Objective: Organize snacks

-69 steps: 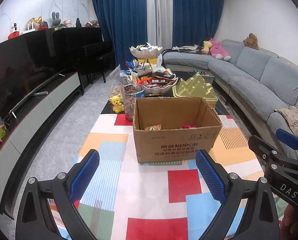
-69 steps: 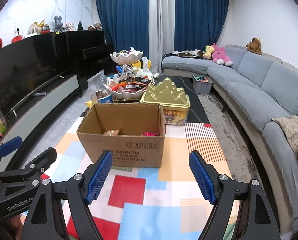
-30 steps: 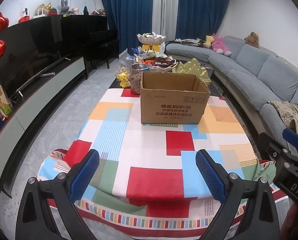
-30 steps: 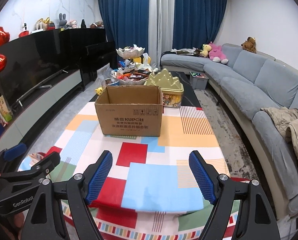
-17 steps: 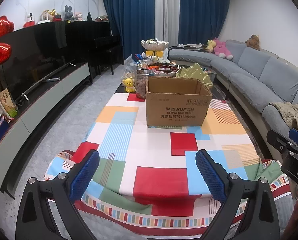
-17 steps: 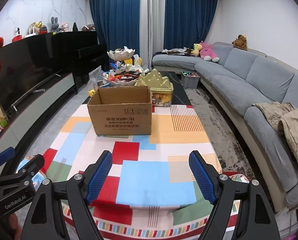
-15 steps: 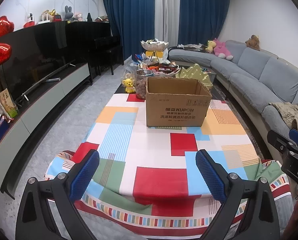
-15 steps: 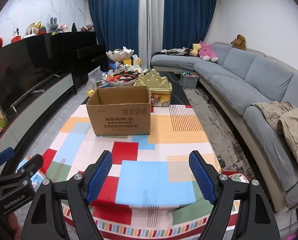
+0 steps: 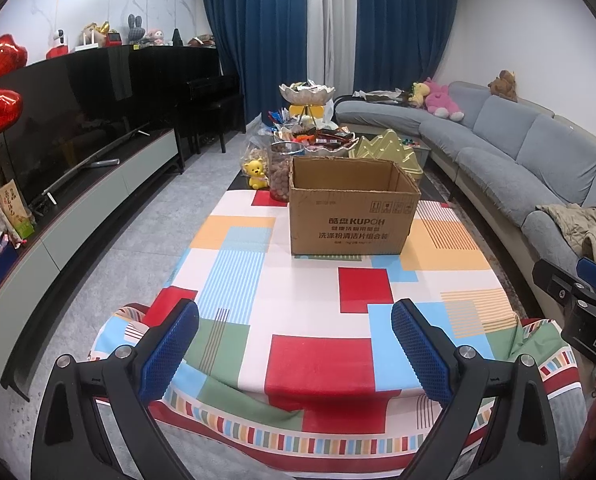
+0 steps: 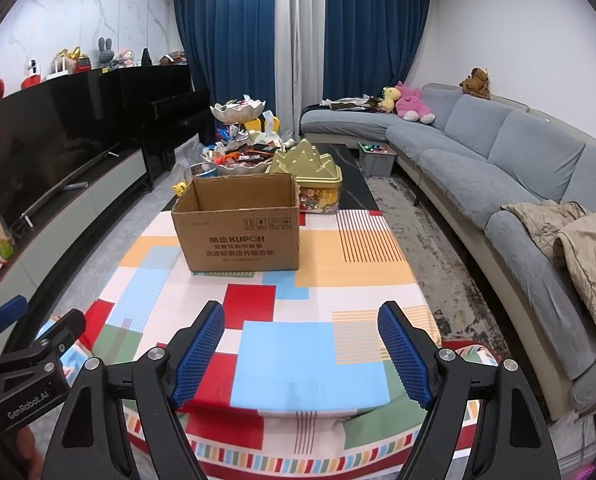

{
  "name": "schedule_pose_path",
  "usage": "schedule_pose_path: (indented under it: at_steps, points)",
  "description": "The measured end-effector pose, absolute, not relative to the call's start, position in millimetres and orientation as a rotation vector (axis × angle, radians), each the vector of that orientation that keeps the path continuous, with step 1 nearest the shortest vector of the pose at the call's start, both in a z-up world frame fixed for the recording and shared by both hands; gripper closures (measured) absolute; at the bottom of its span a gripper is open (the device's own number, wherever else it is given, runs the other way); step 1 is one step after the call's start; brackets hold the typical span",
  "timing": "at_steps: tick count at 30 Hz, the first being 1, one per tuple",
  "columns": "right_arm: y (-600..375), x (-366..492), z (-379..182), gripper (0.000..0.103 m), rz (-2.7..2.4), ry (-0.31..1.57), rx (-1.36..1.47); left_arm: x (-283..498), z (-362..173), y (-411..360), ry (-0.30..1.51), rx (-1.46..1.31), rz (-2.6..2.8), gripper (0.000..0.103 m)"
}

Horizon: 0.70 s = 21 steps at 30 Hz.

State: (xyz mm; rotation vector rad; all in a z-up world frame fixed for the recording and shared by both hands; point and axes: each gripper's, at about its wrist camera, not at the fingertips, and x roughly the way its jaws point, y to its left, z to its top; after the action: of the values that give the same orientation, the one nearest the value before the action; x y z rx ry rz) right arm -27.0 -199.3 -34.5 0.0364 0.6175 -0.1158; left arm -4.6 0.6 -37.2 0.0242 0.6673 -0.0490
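Left wrist view: both tongs, left (image 9: 294, 346) and right (image 10: 301, 354), gape wide, empty. Mid-counter (image 9: 317, 356), an open cardboard box (image 9: 351, 208) stands upright, long side crosswise, contents hidden. Behind, tiered bowls (image 9: 317, 142) hold wrapped snacks.

A long table under a patchwork tablecloth (image 9: 317, 296) runs straight ahead toward twelve o'clock. Its near half is bare cloth, open to both wide-open grippers, the left gripper (image 9: 294, 344) and the right gripper (image 10: 301, 344). An open-topped cardboard box (image 10: 238, 236) stands upright mid-table at twelve o'clock, blocking the centre line; bare cloth passes on either side of it. Behind it crowd a gold tin (image 10: 309, 172), a tiered snack stand (image 10: 238, 136) and a jar (image 9: 280, 172). A grey sofa (image 10: 517, 168) walls off three o'clock; a low TV cabinet (image 9: 78, 208) lines nine o'clock beyond open floor.
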Motion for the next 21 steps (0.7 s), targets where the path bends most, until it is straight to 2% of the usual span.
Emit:
schedule_pose_path:
  at_steps: [21]
  points:
    - [-199.7,-27.0,-34.6,0.023,-0.114,0.618,0.037,-5.1,-35.4,0.1,0.668,0.021,-0.048,0.005]
